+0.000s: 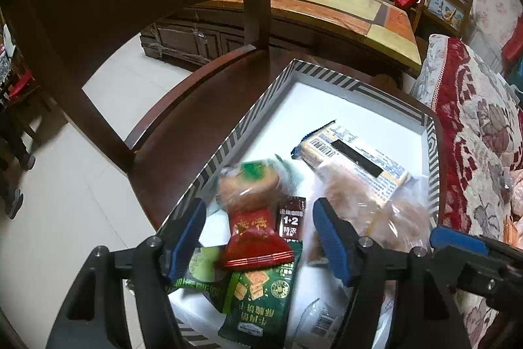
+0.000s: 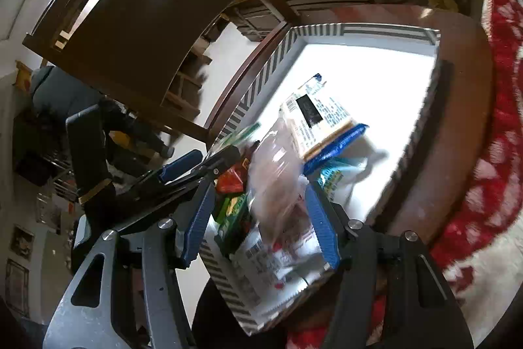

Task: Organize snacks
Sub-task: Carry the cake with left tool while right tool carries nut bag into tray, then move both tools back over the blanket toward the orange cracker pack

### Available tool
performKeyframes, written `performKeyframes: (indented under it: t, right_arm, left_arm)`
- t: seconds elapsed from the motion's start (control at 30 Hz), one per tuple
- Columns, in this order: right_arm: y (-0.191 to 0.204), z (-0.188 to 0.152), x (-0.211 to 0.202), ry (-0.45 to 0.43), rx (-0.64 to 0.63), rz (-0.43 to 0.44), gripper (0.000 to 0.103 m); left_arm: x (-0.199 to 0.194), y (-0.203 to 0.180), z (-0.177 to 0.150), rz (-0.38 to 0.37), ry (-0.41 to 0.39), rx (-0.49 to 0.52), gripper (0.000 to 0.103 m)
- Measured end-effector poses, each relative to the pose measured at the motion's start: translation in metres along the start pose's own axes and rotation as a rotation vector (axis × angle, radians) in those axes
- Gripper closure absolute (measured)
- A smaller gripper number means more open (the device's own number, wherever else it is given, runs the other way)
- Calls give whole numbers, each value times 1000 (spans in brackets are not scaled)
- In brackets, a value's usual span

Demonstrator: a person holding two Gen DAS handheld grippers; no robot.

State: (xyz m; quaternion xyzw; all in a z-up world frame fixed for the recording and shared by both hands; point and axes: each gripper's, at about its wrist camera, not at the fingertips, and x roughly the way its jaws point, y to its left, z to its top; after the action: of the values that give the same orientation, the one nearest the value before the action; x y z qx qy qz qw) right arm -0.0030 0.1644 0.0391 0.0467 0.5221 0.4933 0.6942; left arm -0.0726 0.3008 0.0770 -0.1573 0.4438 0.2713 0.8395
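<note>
Both my grippers, left (image 1: 258, 237) and right (image 2: 258, 228), have fingers parted, gripping nothing; blurred snacks between them could spill over the striped box (image 1: 330, 77) wall.

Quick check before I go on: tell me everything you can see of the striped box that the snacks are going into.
The shallow rectangular box with a black-and-white striped rim looks like cardboard, white inside, open on top. It sits on the dark wooden chair seat beside a floral red cushion. Its far half is bare; snack packets crowd the near half, among them a yellow-and-blue biscuit pack and a green cracker packet. Both grippers hang over its near end, neither touching its walls.
</note>
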Motion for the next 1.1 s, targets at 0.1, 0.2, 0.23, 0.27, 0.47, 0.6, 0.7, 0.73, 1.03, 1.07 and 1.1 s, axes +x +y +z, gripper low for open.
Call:
performKeyframes:
  t: [0.1, 0.2, 0.23, 0.27, 0.47, 0.6, 0.7, 0.73, 1.03, 1.07, 1.1]
  right_arm:
    - [0, -8, -10, 5, -21, -14, 45]
    - [-7, -17, -26, -10, -22, -30, 45]
    - [-11, -18, -29, -18, -15, -32, 45]
    - [-13, -20, -34, -26, -7, -36, 45]
    - [-22, -29, -54, -65, -4, -81, 45]
    - [-24, -37, -72, -100, -17, -126, 45]
    - [-25, -45, -87, -126, -29, -178, 45]
    - [-27, -47, -91, -132, -33, -197, 45]
    - [-53, -73, -132, -162, -14, -310, 45]
    - [-59, -76, -137, -168, -3, -315, 45]
    - [-63, -79, -141, -174, 7, -319, 45]
  left_arm:
    - [-8, -2, -2, -4, -12, -2, 25]
    - [-17, -9, -5, -9, -25, 9, 22]
    - [-19, -11, -7, -14, -29, 15, 21]
    - [-22, -15, -8, -18, -33, 22, 19]
    - [-35, -35, -16, -53, -43, 56, 16]
    - [-43, -51, -21, -84, -45, 74, 15]
    - [-49, -66, -26, -110, -41, 91, 14]
    - [-50, -71, -28, -121, -38, 98, 14]
    - [-60, -128, -43, -200, -17, 192, 12]
    - [-61, -135, -44, -207, -15, 203, 12]
    - [-62, -140, -46, -215, -12, 210, 12]
